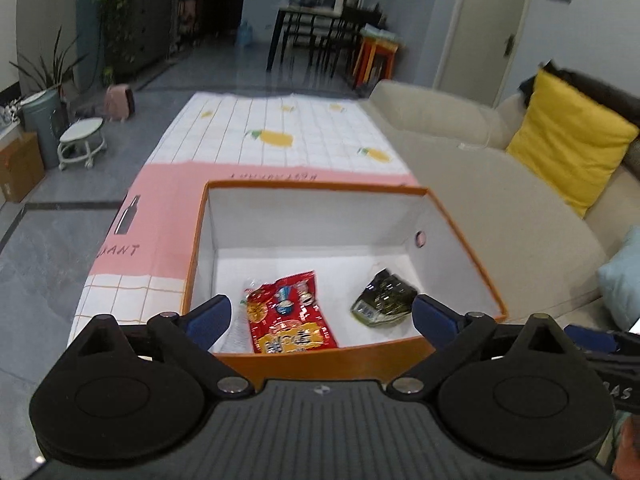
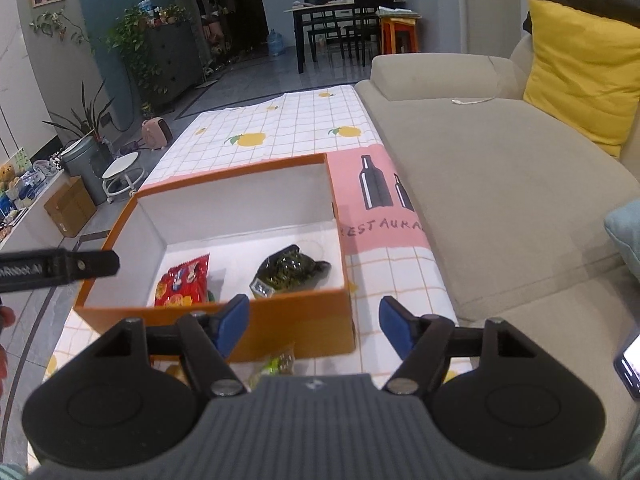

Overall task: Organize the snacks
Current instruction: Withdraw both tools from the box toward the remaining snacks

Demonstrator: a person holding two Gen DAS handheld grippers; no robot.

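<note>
Two snacks lie in the orange box (image 2: 256, 322): red packet (image 2: 185, 282) at left, dark green packet (image 2: 290, 270) at right; a further greenish packet (image 2: 276, 364) waits on the surface before the box. Left tool (image 1: 322, 320) and right tool (image 2: 314, 330) both gape wide, holding nothing; best lower the right tool squarely astride that packet.

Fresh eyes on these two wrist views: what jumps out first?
The orange box with its white inside, sitting on the lemon-print tablecloth, dominates both views. Inside lie a red snack packet to the left and a dark green packet to the right. Behind, a bright yellow cushion on the beige sofa stands out.
</note>
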